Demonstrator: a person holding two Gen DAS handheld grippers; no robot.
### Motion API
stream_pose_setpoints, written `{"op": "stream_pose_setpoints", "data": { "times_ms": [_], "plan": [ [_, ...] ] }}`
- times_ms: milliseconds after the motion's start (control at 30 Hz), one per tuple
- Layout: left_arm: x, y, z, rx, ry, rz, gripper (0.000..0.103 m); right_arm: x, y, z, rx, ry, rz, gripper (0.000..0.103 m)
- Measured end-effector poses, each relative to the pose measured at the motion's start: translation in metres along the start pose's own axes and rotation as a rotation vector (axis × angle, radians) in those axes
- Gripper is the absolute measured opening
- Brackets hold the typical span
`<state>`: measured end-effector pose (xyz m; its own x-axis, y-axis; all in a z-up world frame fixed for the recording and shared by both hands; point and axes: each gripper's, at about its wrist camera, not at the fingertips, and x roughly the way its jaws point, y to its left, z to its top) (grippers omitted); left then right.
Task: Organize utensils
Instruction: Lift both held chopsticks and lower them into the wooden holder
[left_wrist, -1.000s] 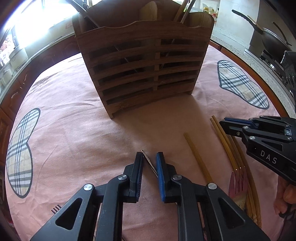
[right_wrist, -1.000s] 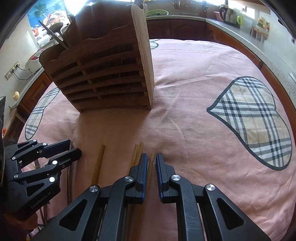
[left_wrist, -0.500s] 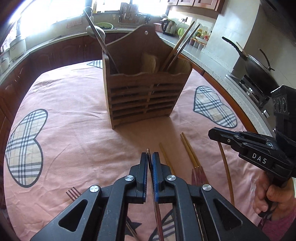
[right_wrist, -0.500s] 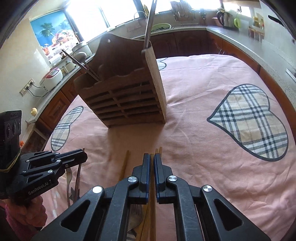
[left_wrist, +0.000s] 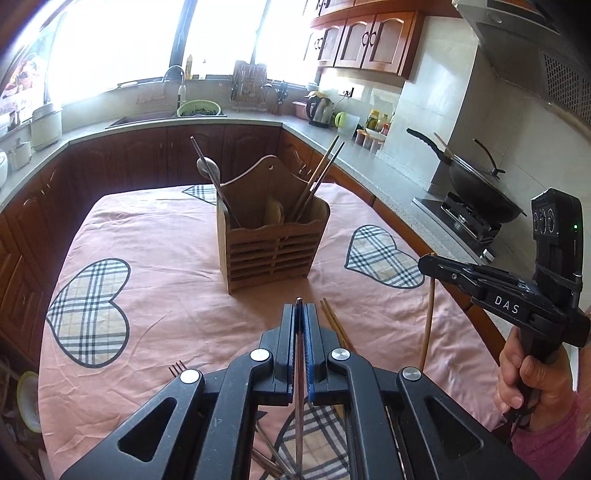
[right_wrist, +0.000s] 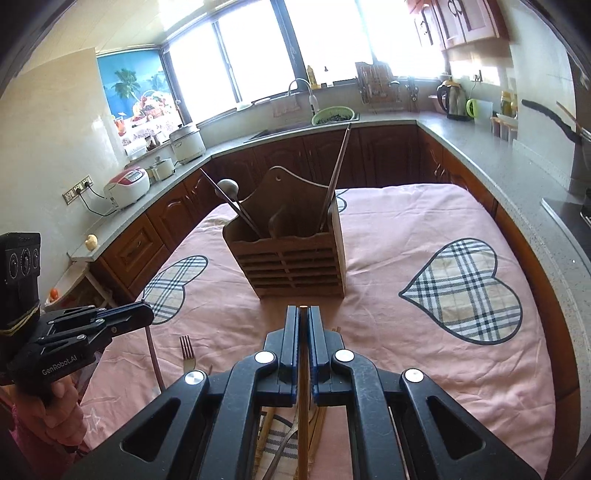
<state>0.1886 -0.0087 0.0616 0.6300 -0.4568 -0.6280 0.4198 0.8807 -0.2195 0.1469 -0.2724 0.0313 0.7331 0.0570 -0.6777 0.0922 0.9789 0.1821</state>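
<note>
A slatted wooden utensil holder (left_wrist: 271, 243) (right_wrist: 295, 258) stands mid-table with a spoon and several chopsticks upright in it. My left gripper (left_wrist: 300, 306) (right_wrist: 146, 315) is shut on a slim metal utensil handle (left_wrist: 300, 384) (right_wrist: 154, 358), held above the cloth in front of the holder. My right gripper (right_wrist: 303, 312) (left_wrist: 424, 263) is shut on one wooden chopstick (right_wrist: 303, 406) (left_wrist: 427, 325), which hangs down from the jaws. Both grippers are short of the holder, left and right of its front.
A fork (right_wrist: 187, 349) (left_wrist: 177, 367) and loose chopsticks (left_wrist: 334, 325) lie on the pink tablecloth (left_wrist: 155, 295) below the grippers. Kitchen counters wrap around the table; a wok (left_wrist: 476, 192) sits on the stove at right. A hand (left_wrist: 532, 384) grips the right tool.
The left jaws closed on the metal utensil. Both grippers then rose and drew back from the table, lifting the utensil and the chopstick; the holder now looks smaller and farther.
</note>
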Motion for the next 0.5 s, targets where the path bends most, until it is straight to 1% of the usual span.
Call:
{"op": "stream_pose_setpoints", "data": {
  "times_ms": [100, 233, 500],
  "plan": [
    [-0.02, 0.002, -0.004, -0.008, -0.037, -0.004, 0.003, -0.013, 0.007, 0.001, -0.014, -0.034, -0.013, 0.004],
    [-0.036, 0.004, -0.009, -0.017, -0.067, -0.002, 0.003, -0.026, 0.012, 0.004, -0.019, -0.07, -0.019, 0.004],
    [-0.043, 0.012, -0.01, -0.037, -0.106, -0.001, 0.002, -0.046, 0.019, 0.012, -0.027, -0.133, -0.021, 0.004]
  ]
}}
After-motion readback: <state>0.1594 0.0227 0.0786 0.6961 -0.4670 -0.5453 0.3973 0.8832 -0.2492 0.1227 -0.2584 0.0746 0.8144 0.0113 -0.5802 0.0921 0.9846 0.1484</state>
